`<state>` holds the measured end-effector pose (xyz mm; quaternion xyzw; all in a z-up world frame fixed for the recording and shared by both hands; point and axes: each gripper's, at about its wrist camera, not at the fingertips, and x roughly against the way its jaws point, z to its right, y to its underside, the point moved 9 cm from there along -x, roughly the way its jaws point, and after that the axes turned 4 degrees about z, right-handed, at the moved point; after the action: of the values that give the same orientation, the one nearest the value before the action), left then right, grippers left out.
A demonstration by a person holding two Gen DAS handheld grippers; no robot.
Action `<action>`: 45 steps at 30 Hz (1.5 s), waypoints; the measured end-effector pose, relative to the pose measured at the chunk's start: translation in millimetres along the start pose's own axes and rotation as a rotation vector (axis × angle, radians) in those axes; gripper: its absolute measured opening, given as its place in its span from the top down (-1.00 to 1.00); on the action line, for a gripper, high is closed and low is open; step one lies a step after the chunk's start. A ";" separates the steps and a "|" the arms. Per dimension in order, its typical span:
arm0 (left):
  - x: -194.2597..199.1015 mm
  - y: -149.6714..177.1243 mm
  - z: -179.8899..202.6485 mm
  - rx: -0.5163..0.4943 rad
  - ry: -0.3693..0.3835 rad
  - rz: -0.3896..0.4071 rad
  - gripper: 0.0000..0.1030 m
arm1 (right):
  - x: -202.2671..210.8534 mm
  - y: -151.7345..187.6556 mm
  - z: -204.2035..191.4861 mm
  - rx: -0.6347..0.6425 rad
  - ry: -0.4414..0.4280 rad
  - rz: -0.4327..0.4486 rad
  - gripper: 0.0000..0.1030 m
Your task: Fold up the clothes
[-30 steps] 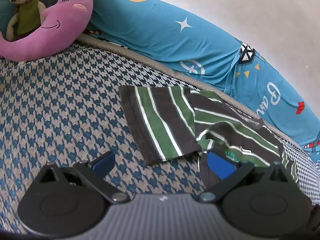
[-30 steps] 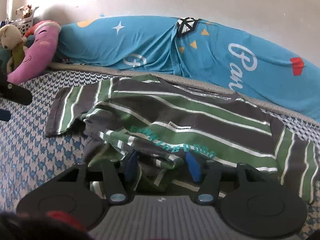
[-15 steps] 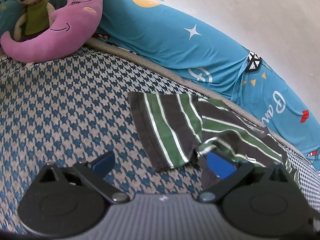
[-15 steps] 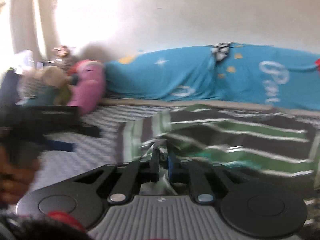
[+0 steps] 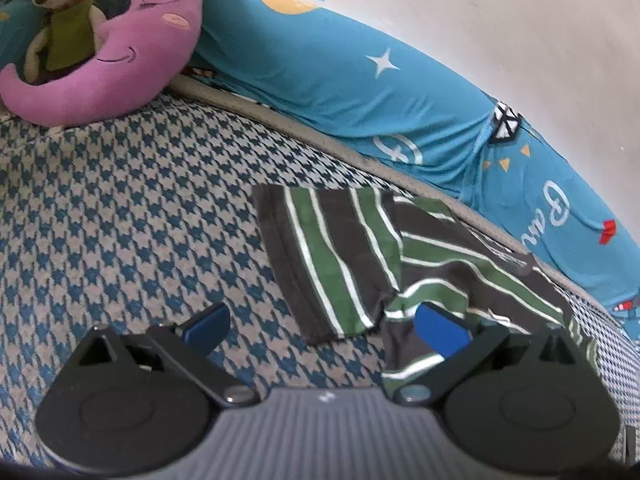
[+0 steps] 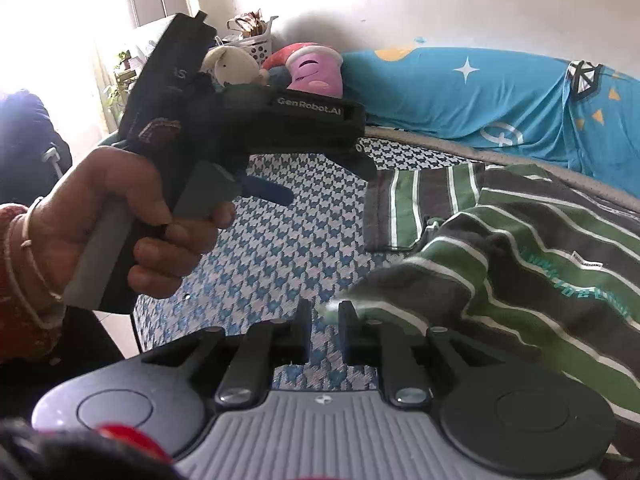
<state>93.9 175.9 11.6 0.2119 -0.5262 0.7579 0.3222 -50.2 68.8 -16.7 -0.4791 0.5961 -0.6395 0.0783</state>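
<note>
Left gripper (image 5: 322, 326) wide open — striped shirt (image 5: 360, 256) on bed.

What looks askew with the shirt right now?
The striped shirt is not flat: its near edge is bunched and lifted toward the right claw, while one sleeve lies spread on the houndstooth cover. The left claw is open, holding nothing.

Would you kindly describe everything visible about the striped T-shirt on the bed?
The striped T-shirt looks like soft knit, in dark grey and green bands with thin white lines, teal lettering and a small white label. It lies crumpled on the houndstooth bed cover, one short sleeve spread flat toward the pillows. The right gripper pinches a lifted fold; the left gripper hangs open at the sleeve hem.
</note>
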 end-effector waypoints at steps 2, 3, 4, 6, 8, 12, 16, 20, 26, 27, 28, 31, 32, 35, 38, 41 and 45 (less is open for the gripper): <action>0.8 1.0 3.0 -0.013 0.019 -0.007 -0.99 | 9.2 -3.2 4.9 0.007 0.053 0.013 0.60; 1.3 1.9 4.9 -0.020 0.030 -0.012 -0.99 | 13.9 -4.8 7.4 0.010 0.080 0.019 0.55; 1.7 3.4 7.3 -0.027 0.044 -0.021 -0.99 | 19.3 -5.9 12.4 0.009 0.114 0.030 0.53; 3.0 7.9 11.6 -0.042 0.068 -0.040 -0.99 | 29.5 -6.3 22.7 0.001 0.179 0.044 0.51; 5.0 14.2 17.1 -0.066 0.090 -0.056 -0.99 | 39.1 -3.3 32.8 -0.013 0.236 0.044 0.51; 9.5 30.4 30.8 -0.107 0.148 -0.102 -0.99 | 57.2 6.2 49.6 -0.042 0.333 0.030 0.47; 12.4 50.8 41.9 -0.121 0.205 -0.160 -0.99 | 69.6 17.4 54.5 -0.047 0.369 0.010 0.36; 15.9 67.4 52.0 -0.140 0.240 -0.194 -0.99 | 70.3 28.9 45.9 -0.004 0.360 -0.015 0.29; 13.0 89.9 59.3 -0.129 0.266 -0.248 -0.99 | 54.5 43.0 33.0 0.056 0.339 -0.044 0.21; 11.7 91.4 60.6 -0.136 0.264 -0.250 -0.99 | 50.9 44.6 30.9 0.070 0.340 -0.049 0.21; 10.3 91.9 61.8 -0.140 0.262 -0.247 -0.99 | 47.1 46.0 29.0 0.085 0.342 -0.052 0.20; 6.3 92.3 66.2 -0.141 0.268 -0.245 -0.99 | 37.8 48.2 24.9 0.137 0.362 -0.058 0.19; 4.9 92.6 67.6 -0.141 0.272 -0.246 -0.99 | 34.9 48.8 24.6 0.143 0.364 -0.060 0.19; 0.2 93.2 71.1 -0.156 0.269 -0.248 -0.99 | 27.2 50.3 24.0 0.155 0.367 -0.064 0.19; -4.3 94.5 70.7 -0.172 0.245 -0.248 -0.92 | 21.4 50.6 24.4 0.170 0.374 -0.063 0.19; -9.5 93.2 68.8 -0.176 0.222 -0.244 -0.66 | 15.7 51.0 24.2 0.192 0.384 -0.061 0.19; -14.8 89.5 65.0 -0.186 0.185 -0.221 -0.32 | 5.2 51.6 23.9 0.226 0.397 -0.061 0.19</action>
<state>39.5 89.9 -34.2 0.1673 -0.5355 0.6823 0.4687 -60.4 34.5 -61.2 -0.3498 0.5096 -0.7861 -0.0069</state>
